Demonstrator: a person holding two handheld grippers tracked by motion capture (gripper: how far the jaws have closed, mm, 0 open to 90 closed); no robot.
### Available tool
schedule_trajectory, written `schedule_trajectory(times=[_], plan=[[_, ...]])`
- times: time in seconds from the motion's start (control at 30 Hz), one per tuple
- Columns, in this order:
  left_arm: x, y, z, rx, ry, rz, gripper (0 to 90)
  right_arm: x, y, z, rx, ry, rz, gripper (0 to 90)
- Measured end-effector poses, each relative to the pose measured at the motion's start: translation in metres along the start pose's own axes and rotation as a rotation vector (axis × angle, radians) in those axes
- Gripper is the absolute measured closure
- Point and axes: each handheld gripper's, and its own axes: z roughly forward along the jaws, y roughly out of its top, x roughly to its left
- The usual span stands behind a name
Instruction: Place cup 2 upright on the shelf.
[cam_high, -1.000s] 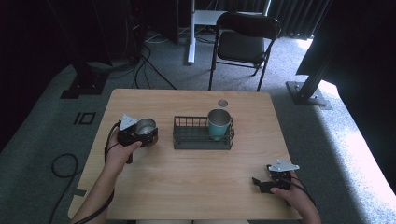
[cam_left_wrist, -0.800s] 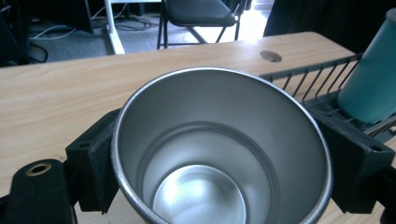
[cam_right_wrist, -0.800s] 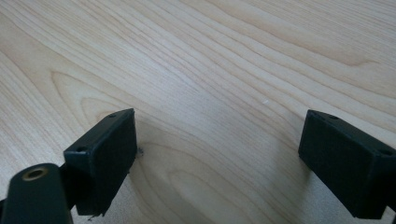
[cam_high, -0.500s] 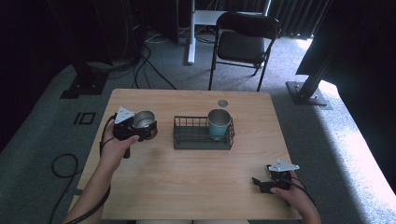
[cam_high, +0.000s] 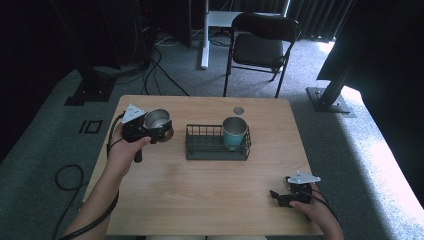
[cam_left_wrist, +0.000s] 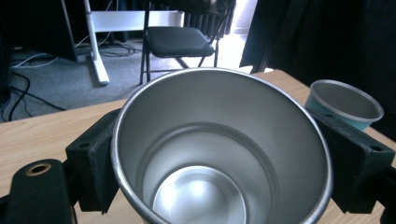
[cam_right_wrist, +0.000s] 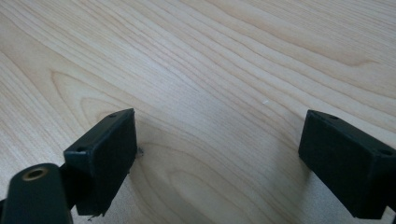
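A steel cup (cam_high: 157, 119) is held upright above the left side of the wooden table (cam_high: 210, 195), with my left gripper (cam_high: 161, 128) shut on it. In the left gripper view the steel cup (cam_left_wrist: 219, 154) is empty, and my left gripper (cam_left_wrist: 224, 158) has a black jaw pressed on each side of it. A teal cup (cam_high: 234, 132) stands in the right end of a black wire basket (cam_high: 200, 148) at mid-table; the teal cup (cam_left_wrist: 345, 100) lies beyond the steel one. My right gripper (cam_high: 280, 196) rests low near the front right corner. It (cam_right_wrist: 219, 158) is open over bare wood.
A small round grommet (cam_high: 238, 110) sits in the tabletop behind the basket. A black folding chair (cam_high: 260, 47) and a white desk leg (cam_high: 204, 35) stand beyond the far edge. Cables run on the floor at the left.
My left gripper has carried the steel cup a little farther from the person and slightly right, toward the basket. The right gripper has stayed put.
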Motion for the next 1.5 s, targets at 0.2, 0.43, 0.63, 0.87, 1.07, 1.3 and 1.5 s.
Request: schedule_trajectory(times=[0.2,0.43,0.63,0.87,1.07,1.3,1.5], plan=[[-0.01,0.011,0.002,0.001,-0.008,0.033,14.4,0.0,0.0,0.0,0.0,0.0,0.0,11.1],[-0.021,0.023,0.01,0.001,-0.028,0.053,14.4,0.0,0.0,0.0,-0.002,0.0,0.0,11.0],[-0.031,0.029,0.018,0.0,-0.054,0.07,14.4,0.0,0.0,0.0,-0.002,0.0,-0.001,11.0],[-0.042,0.034,0.029,0.002,-0.076,0.088,14.4,0.0,0.0,0.0,-0.002,0.0,0.0,11.1],[-0.052,0.037,0.039,0.0,-0.097,0.097,14.4,0.0,0.0,0.0,-0.002,0.0,0.0,11.1],[-0.063,0.038,0.052,0.01,-0.122,0.113,14.4,0.0,0.0,0.0,-0.001,0.0,0.0,11.1],[-0.067,0.034,0.064,0.007,-0.156,0.121,14.4,0.0,0.0,0.0,-0.002,0.0,0.0,11.1]])
